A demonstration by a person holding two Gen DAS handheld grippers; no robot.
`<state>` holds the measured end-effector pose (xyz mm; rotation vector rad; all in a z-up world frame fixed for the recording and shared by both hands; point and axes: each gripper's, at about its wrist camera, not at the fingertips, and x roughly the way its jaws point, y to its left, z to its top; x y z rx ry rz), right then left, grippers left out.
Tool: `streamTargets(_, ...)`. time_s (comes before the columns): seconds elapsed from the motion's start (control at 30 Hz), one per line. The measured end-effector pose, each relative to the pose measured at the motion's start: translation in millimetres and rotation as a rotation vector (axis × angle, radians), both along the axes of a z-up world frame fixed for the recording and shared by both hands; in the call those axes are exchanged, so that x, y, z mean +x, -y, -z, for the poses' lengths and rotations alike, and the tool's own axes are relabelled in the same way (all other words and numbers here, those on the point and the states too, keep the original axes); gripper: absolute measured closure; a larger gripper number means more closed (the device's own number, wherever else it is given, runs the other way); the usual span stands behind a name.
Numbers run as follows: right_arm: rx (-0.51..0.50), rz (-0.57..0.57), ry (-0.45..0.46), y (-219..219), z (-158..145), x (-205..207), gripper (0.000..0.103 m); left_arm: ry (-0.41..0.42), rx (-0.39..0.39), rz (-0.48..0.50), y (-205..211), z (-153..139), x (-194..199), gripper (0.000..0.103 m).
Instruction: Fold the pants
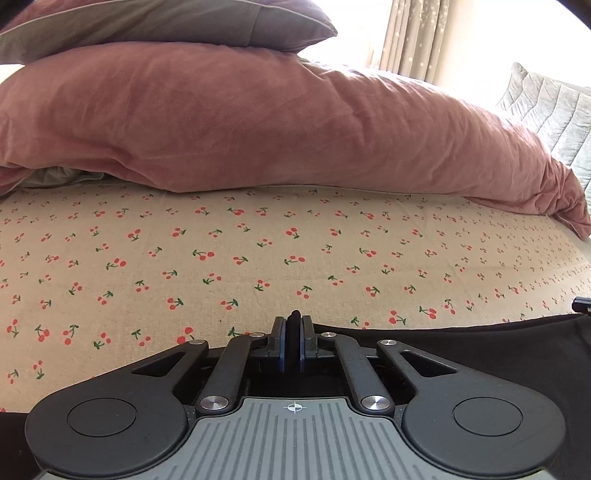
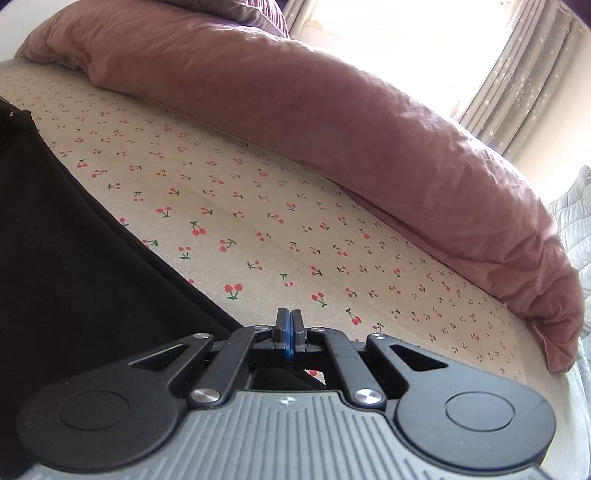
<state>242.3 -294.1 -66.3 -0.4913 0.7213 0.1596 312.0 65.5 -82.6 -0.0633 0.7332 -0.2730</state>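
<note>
The black pants [image 1: 480,343] stretch as a taut edge between my two grippers, held just above the cherry-print bed sheet [image 1: 258,258]. My left gripper [image 1: 294,321] is shut on a pinch of the black cloth, which shows between its jaws. In the right wrist view the pants [image 2: 74,258] fill the lower left and run to my right gripper [image 2: 290,317], whose jaws are pressed together at the cloth's corner. The right gripper's tip shows at the far right of the left wrist view [image 1: 581,304].
A long pink duvet roll [image 1: 277,122] lies across the far side of the bed, with a grey-pink pillow [image 1: 166,22] on top. A quilted grey cushion [image 1: 554,110] and curtains [image 2: 517,92] stand by the bright window. The bed edge drops off at right [image 2: 569,387].
</note>
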Motion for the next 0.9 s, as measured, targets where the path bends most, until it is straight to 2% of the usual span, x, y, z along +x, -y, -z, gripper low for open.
streamTargets(0.07,0.049,-0.026,-0.022,-0.8,4.9,-5.0,0.103,-0.03,0.01,0.012,2.1,6.6,2.5,0.098)
streamTargets(0.1,0.092,-0.051,-0.029,-0.4,5.0,-8.1,0.085,-0.034,0.028,0.02,4.5,9.0,2.6,0.098)
streamTargets(0.13,0.113,-0.06,-0.022,-1.3,3.8,-9.9,0.072,-0.027,0.051,0.026,7.3,10.7,1.3,0.097)
streamTargets(0.17,0.121,-0.071,-0.018,-2.8,2.9,-10.8,0.048,-0.024,0.062,0.026,9.2,10.5,1.0,0.097)
streamTargets(0.2,0.122,-0.085,-0.015,-4.4,2.2,-11.1,0.043,-0.025,0.066,0.023,10.0,9.8,1.3,0.097)
streamTargets(0.23,0.11,-0.087,-0.016,-7.1,3.1,-9.5,0.044,-0.026,0.062,0.016,9.9,9.2,1.5,0.097)
streamTargets(0.27,0.092,-0.075,-0.028,-9.6,5.9,-5.8,0.053,-0.024,0.055,0.009,8.8,8.9,1.1,0.097)
streamTargets(0.3,0.095,-0.075,-0.047,-10.2,8.1,-2.5,0.075,-0.017,0.049,0.004,7.9,8.7,0.3,0.098)
streamTargets(0.37,0.137,-0.075,-0.076,-9.7,10.1,1.9,0.103,-0.001,0.053,0.004,8.9,8.1,-2.0,0.098)
streamTargets(0.43,-0.024,-0.06,-0.019,-23.2,19.5,-0.1,0.103,-0.006,0.048,-0.001,8.8,7.6,-1.8,0.098)
streamTargets(0.47,-0.061,-0.061,-0.001,-28.0,22.2,-1.9,0.103,-0.013,0.034,-0.009,7.5,7.2,-1.2,0.099)
streamTargets(0.57,-0.005,-0.034,0.029,-22.2,16.8,-2.2,0.103,-0.019,-0.001,-0.025,2.4,4.7,0.2,0.099)
streamTargets(0.7,-0.017,0.052,0.052,-9.3,8.5,0.7,0.103,-0.027,-0.007,-0.034,2.1,6.0,2.2,0.097)
streamTargets(0.8,-0.009,0.121,0.089,1.1,-12.5,-4.8,0.103,-0.066,-0.036,-0.033,-3.3,8.4,2.2,0.089)
streamTargets(0.83,-0.005,0.162,0.127,4.9,-25.3,-8.1,0.103,-0.075,-0.055,-0.013,-7.7,4.3,-0.9,0.086)
streamTargets(0.9,0.023,0.238,0.193,13.2,-52.6,-15.8,0.103,-0.09,-0.077,0.003,-20.6,-9.0,-8.2,0.067)
